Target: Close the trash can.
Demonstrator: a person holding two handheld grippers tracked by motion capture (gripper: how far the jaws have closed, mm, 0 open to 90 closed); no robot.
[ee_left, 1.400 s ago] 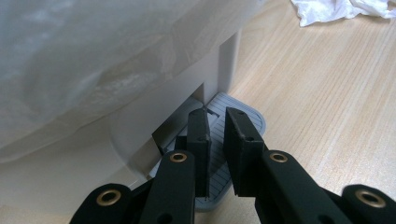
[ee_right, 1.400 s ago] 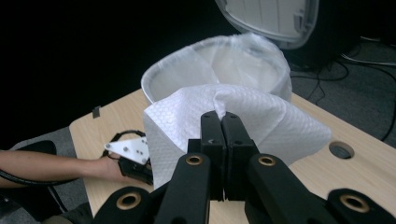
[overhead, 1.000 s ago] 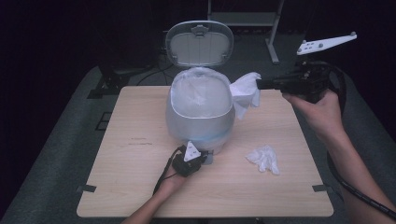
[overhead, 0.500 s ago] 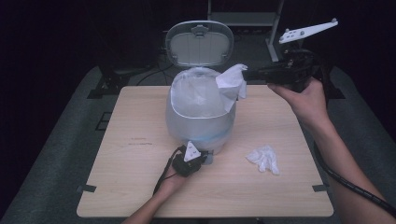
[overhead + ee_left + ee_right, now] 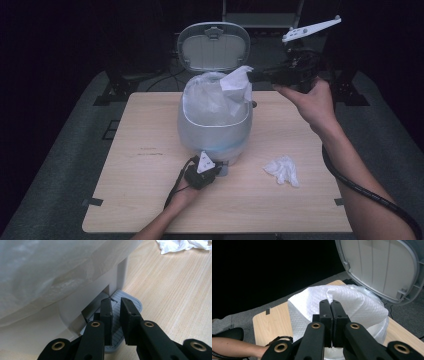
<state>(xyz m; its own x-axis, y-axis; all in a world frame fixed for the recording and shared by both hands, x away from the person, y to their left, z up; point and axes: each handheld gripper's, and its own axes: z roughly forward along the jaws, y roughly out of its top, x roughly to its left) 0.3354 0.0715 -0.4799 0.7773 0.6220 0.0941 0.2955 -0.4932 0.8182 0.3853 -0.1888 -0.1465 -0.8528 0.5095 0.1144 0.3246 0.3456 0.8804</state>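
Sitting on the bench [image 5: 150,200] in the high view are one pedal bin [image 5: 215,125] with its lid [image 5: 214,47] standing open, and two white tissues: one crumpled tissue [image 5: 282,170] is lying right of the bin, one paper towel [image 5: 237,82] is hanging at the rim, long axis sloping down toward the bin. In the left tool [image 5: 116,308] view, slightly spread jaws are pressing the grey pedal [image 5: 130,302]. In the right tool [image 5: 331,306] view, jaws pressed together are pinching the embossed towel over the liner.
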